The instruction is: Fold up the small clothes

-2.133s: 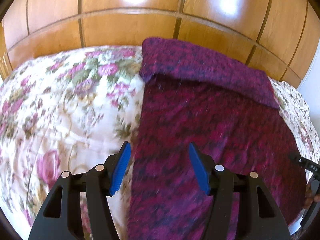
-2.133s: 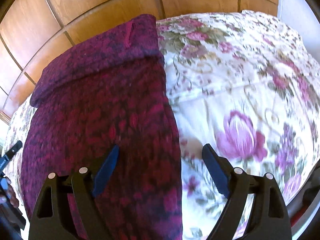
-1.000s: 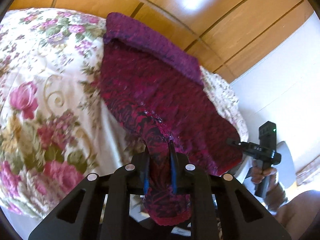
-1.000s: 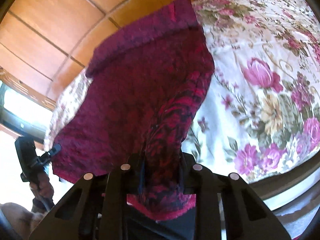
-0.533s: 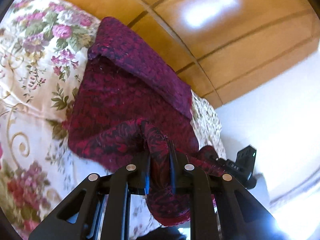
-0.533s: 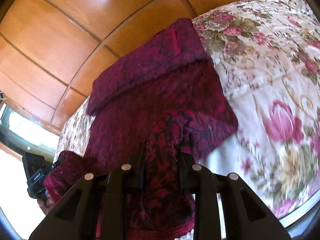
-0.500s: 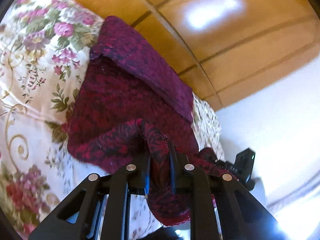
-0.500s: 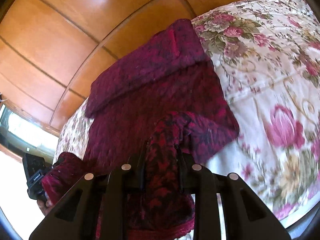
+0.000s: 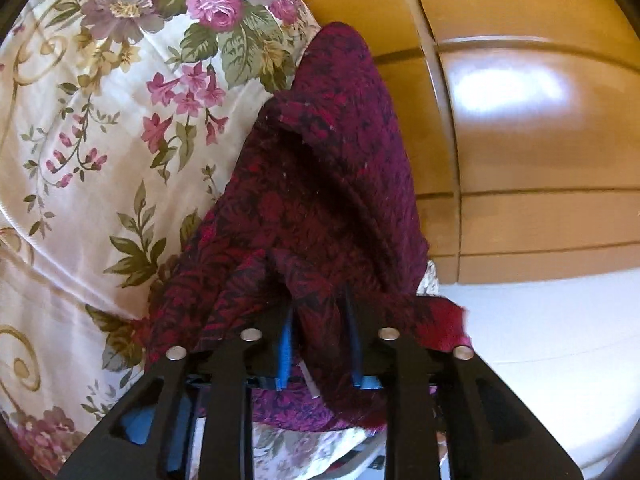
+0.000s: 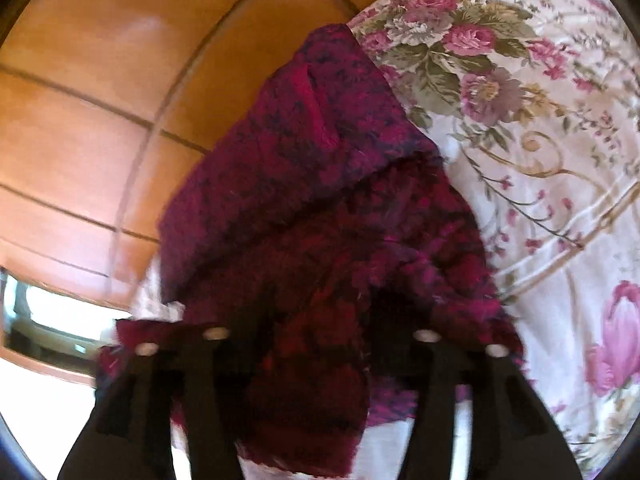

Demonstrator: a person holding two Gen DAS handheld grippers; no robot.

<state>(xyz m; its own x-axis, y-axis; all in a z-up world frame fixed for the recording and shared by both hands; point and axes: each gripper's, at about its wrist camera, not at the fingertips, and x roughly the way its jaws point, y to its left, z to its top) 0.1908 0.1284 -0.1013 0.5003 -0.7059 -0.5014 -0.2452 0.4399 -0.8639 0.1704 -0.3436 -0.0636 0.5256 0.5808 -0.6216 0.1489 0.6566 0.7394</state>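
Note:
A dark red and purple knitted garment (image 9: 328,200) lies on the floral bedspread (image 9: 100,140) against the wooden headboard. Its far edge is folded back. My left gripper (image 9: 320,316) is shut on the near left corner of the garment and holds it over the far part. In the right wrist view the same garment (image 10: 320,208) fills the middle. My right gripper (image 10: 320,320) is shut on the near right corner, and cloth hangs down between its jaws. The fingertips are hidden by cloth.
The wooden panelled headboard (image 9: 520,120) stands just behind the garment. A white wall (image 9: 560,340) lies to the right of the bed. Floral bedspread (image 10: 560,160) stretches to the right in the right wrist view. A bright window (image 10: 52,312) shows at the left.
Both grippers closed on the garment's near corners, lifted them and carried them forward toward the headboard. The near half now lies bunched over the far half.

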